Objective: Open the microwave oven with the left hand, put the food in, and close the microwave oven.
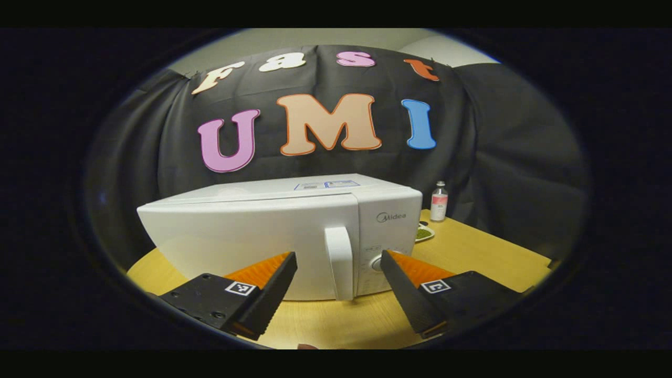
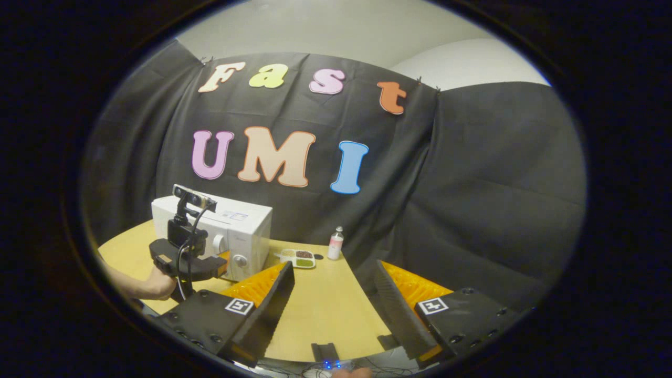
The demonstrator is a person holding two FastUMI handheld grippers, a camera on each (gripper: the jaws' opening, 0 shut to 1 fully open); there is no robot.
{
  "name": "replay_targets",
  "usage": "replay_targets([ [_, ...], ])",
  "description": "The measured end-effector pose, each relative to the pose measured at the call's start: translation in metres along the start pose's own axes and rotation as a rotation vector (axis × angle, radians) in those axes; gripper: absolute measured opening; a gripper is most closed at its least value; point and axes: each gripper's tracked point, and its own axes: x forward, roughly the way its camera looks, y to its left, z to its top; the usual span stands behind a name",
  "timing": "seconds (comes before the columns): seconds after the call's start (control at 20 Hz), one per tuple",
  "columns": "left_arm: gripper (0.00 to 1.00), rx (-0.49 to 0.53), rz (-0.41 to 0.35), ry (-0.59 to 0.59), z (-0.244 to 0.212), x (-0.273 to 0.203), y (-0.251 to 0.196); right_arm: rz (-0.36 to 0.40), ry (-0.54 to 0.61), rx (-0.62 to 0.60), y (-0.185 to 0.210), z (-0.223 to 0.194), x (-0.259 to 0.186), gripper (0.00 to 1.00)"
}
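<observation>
A white microwave oven (image 1: pixel 273 231) stands shut on the round wooden table (image 1: pixel 472 257), its vertical door handle (image 1: pixel 339 262) facing me. My left gripper (image 1: pixel 338 258) is open, its fingers spread on either side of the handle and still short of it. The same microwave (image 2: pixel 231 231) appears in the right gripper view, with the left gripper (image 2: pixel 189 262) and the hand holding it in front of the door. The food tray (image 2: pixel 297 258), white with sections, lies on the table right of the oven. My right gripper (image 2: pixel 333 273) is open and holds nothing, back from the tray.
A small bottle (image 2: pixel 335 243) with a pale cap stands just beyond the food tray (image 1: pixel 423 233), near the black cloth wall. The table edge curves close in front of both grippers. Cables and a small device (image 2: pixel 328 362) lie below the table's near edge.
</observation>
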Motion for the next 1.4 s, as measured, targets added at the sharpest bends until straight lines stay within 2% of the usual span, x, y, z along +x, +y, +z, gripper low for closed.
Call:
replay_targets([
  [0.35,0.83,-0.019,-0.011,0.06,-0.025,0.012,-0.008,-0.019,-0.006,-0.034,-0.004,0.004,0.002,0.97],
  [0.5,0.8,-0.008,-0.01,0.066,-0.028,0.013,-0.005,-0.013,-0.015,-0.075,0.0,0.005,0.0,0.97],
  [0.6,0.68,-0.01,-0.01,0.075,-0.03,0.014,-0.002,-0.013,-0.016,-0.081,0.0,0.005,-0.001,0.97],
  [0.65,0.55,-0.01,-0.009,0.079,-0.032,0.017,-0.004,-0.018,-0.017,-0.075,-0.001,0.005,-0.001,0.97],
  [0.7,0.51,0.0,-0.008,0.084,-0.033,0.02,-0.005,-0.018,-0.013,-0.066,-0.002,0.005,-0.001,0.97],
  [0.75,0.33,0.005,-0.006,0.084,-0.032,0.018,-0.005,-0.019,-0.011,-0.059,-0.002,0.004,-0.002,0.97],
  [0.8,0.28,0.016,-0.013,0.082,-0.033,0.019,-0.005,-0.021,-0.009,-0.055,-0.003,0.004,-0.001,0.97],
  [0.95,0.2,-0.009,-0.057,0.047,-0.03,0.018,-0.006,-0.022,-0.01,-0.041,-0.004,0.005,-0.002,0.97],
  [1.15,0.0,-0.001,-0.118,0.072,-0.032,0.017,-0.009,-0.016,-0.015,-0.034,-0.001,0.006,-0.005,0.97],
  [1.25,0.01,0.01,-0.143,0.079,-0.031,0.014,-0.01,-0.007,-0.019,-0.036,0.003,0.008,-0.007,0.97],
  [1.35,0.0,-0.031,-0.155,0.128,-0.044,-0.009,-0.008,0.002,-0.029,-0.036,0.007,0.01,-0.007,0.97],
  [1.4,0.0,-0.027,-0.165,0.078,-0.037,-0.022,-0.009,0.003,-0.035,-0.035,0.008,0.011,-0.006,0.97],
])
